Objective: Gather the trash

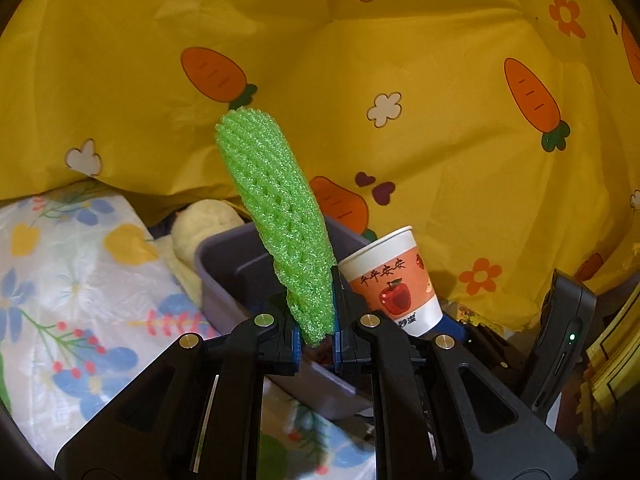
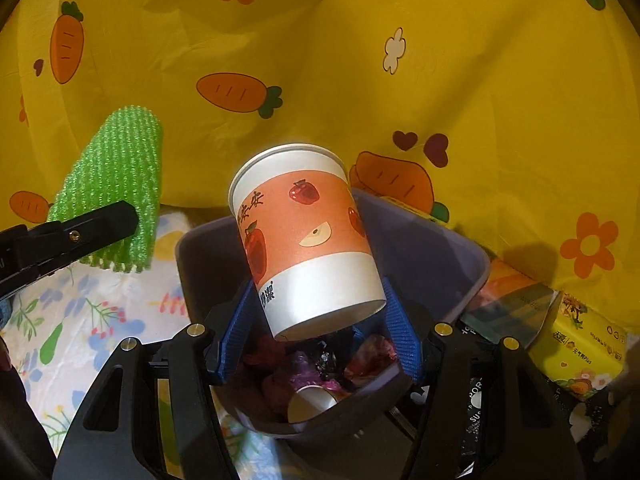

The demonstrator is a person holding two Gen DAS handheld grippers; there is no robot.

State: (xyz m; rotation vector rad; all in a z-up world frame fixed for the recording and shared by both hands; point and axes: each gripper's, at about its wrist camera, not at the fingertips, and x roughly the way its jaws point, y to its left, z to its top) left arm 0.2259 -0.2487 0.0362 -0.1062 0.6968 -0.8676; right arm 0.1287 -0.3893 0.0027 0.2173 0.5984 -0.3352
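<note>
Trash: I've got two pieces in hand over the bin [image 2: 460,256]. Left gripper [image 1: 316,340] is pinched tight on the green foam net [image 1: 280,216], which sticks up above the bin's left rim. Right gripper [image 2: 316,332] clamps the paper cup [image 2: 304,232] by its base, tilted, directly above the bin (wrappers and another cup already inside). Step in hand: the drop-off. Next I'd let the cup go first, then bring the net further over the opening before releasing, since it looks light enough to snag or drift.
</note>
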